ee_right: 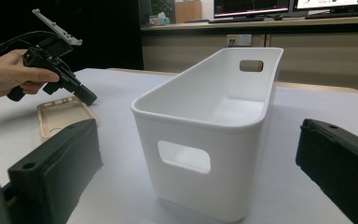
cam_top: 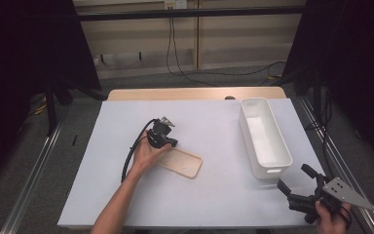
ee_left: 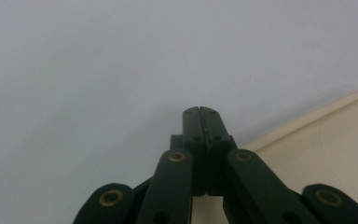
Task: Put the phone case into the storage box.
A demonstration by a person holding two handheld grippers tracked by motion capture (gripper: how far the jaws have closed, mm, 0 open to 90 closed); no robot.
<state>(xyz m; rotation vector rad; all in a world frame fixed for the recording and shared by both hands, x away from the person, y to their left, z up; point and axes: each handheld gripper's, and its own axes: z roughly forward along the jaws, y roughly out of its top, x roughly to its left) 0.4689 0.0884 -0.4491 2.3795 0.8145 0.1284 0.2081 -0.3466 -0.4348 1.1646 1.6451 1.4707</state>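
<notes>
A beige phone case [cam_top: 181,164] lies flat, open side up, on the white table cover [cam_top: 214,195] left of centre. My left gripper [cam_top: 174,143] is shut with nothing between its jaws, tips pointing down at the cover just beside the case's far left edge. In the left gripper view the closed jaws [ee_left: 199,112] meet on the white surface, with the case's rim [ee_left: 326,144] to their right. My right gripper [cam_top: 292,177] stands open at the table's front right corner, empty, facing the short end of a white bin [cam_top: 246,131]. From there I see the bin [ee_right: 191,140], the case [ee_right: 58,116] and the left gripper [ee_right: 87,99].
The white bin is long, empty and has handle cutouts at both ends; it stands along the right side of the table. A strip of bare wooden tabletop [cam_top: 195,92] shows at the back. Metal rails run along the floor on both sides.
</notes>
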